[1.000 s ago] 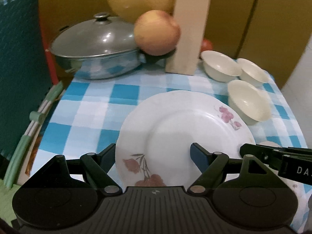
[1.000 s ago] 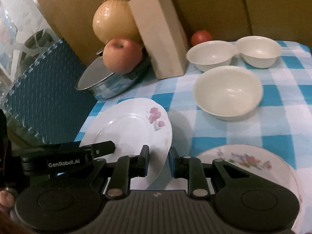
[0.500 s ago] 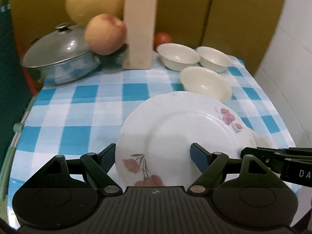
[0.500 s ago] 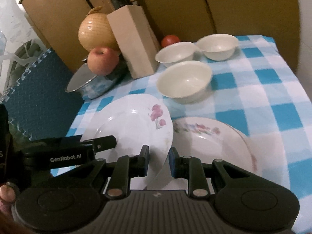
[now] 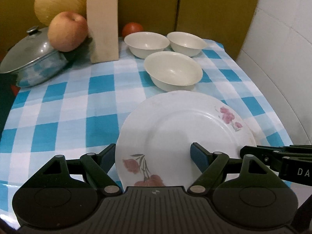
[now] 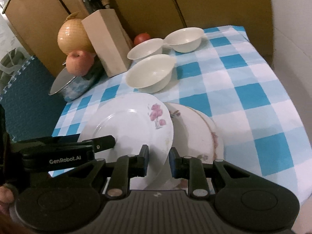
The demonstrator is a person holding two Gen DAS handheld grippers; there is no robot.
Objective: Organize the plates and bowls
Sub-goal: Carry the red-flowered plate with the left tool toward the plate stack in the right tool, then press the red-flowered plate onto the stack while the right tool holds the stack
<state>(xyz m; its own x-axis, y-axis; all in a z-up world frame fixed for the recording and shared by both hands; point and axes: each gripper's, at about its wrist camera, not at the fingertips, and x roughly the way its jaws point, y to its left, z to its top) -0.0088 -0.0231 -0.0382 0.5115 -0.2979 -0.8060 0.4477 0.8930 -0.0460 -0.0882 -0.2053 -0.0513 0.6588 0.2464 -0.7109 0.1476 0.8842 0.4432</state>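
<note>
A white plate with pink flowers (image 5: 175,128) hangs tilted above the blue-checked tablecloth (image 5: 78,105). My right gripper (image 6: 159,159) is shut on its near right rim. My left gripper (image 5: 154,155) stands open wide: one finger lies over the plate's face, the other sits at its left rim. The held plate (image 6: 132,124) overlaps a floral-rimmed plate (image 6: 197,134) lying on the cloth to its right. Three cream bowls stand beyond: the nearest (image 5: 173,71), with two behind it (image 5: 146,42) (image 5: 186,42).
A wooden knife block (image 5: 103,23) stands at the back. To its left are a lidded steel pot (image 5: 33,58), an apple (image 5: 67,31) and a large yellow fruit (image 5: 58,2). A tomato (image 5: 132,28) sits behind the bowls. A white wall (image 5: 282,58) borders the table's right edge.
Both grippers have carried the flowered plate to the right across the table. It now hangs partly over the plate lying on the cloth. The pot has slid towards the left edge of both views.
</note>
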